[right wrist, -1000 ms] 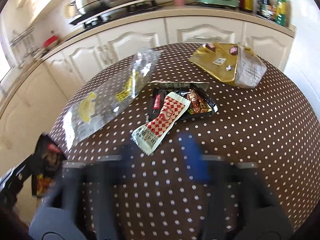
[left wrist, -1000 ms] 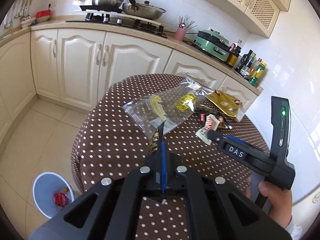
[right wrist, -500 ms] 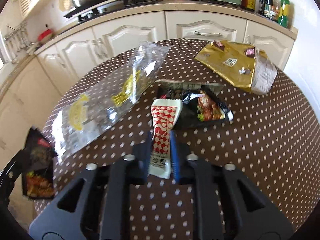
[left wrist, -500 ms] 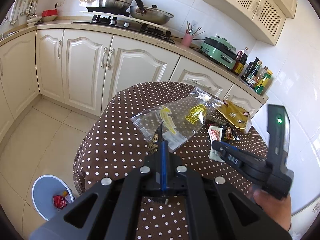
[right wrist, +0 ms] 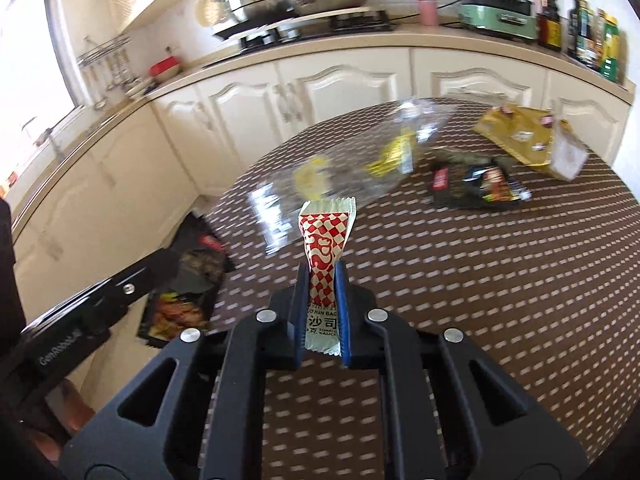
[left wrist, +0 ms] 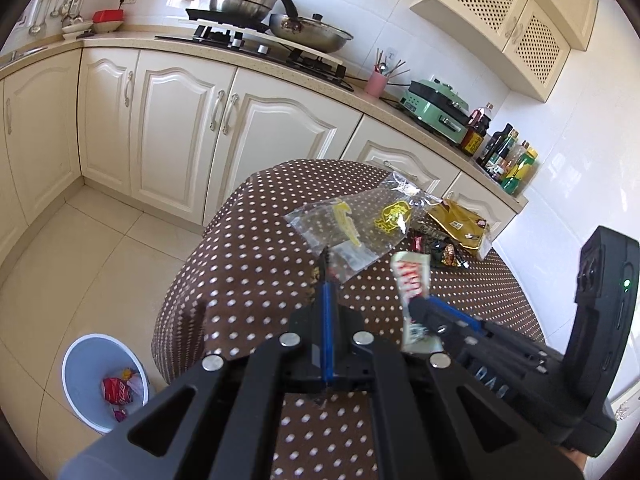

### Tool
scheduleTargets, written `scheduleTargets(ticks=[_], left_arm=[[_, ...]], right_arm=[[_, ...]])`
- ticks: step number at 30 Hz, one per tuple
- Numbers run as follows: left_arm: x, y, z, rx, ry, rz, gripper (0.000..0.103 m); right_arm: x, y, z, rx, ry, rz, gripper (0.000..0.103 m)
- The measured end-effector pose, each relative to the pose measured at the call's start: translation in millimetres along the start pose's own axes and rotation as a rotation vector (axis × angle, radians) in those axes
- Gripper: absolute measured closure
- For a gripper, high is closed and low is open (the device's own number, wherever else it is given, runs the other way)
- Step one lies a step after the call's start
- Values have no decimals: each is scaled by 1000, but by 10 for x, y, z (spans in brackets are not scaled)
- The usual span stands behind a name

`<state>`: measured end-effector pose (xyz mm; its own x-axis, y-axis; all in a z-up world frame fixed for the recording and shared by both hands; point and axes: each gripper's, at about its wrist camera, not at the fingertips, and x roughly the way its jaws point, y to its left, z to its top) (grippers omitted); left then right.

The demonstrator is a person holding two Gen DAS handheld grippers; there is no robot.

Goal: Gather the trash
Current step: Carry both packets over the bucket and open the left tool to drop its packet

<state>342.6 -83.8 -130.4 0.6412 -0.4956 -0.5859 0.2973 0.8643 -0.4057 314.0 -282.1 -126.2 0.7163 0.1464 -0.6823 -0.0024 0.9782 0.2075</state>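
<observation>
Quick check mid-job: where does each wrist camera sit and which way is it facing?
Left wrist: on the left hand-held gripper, facing across the table toward the stove and bin; the right hand-held gripper shows.
Right wrist: on the right hand-held gripper, facing the counter; the left hand-held gripper shows with a dark wrapper.
Shared: sauce packet, clear bag, gold bag.

Wrappers (left wrist: pixel 456 226) on table (left wrist: pixel 248 264); bin (left wrist: pixel 102 382) on floor (left wrist: pixel 72 264).
</observation>
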Motion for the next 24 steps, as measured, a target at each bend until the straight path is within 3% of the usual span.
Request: scheduleTargets(ticks=[11, 18, 24], left_arm=[[-557, 695, -68, -73, -63, 37, 103], [-839, 1697, -275, -172, -65, 180, 103], [-633, 2596, -594, -281, 5, 272, 103]], right_arm=[[172, 1054, -124, -110, 28, 148, 90], [639, 1933, -347, -202, 105, 254, 90], [1296, 2545, -761, -262, 235, 300, 90]])
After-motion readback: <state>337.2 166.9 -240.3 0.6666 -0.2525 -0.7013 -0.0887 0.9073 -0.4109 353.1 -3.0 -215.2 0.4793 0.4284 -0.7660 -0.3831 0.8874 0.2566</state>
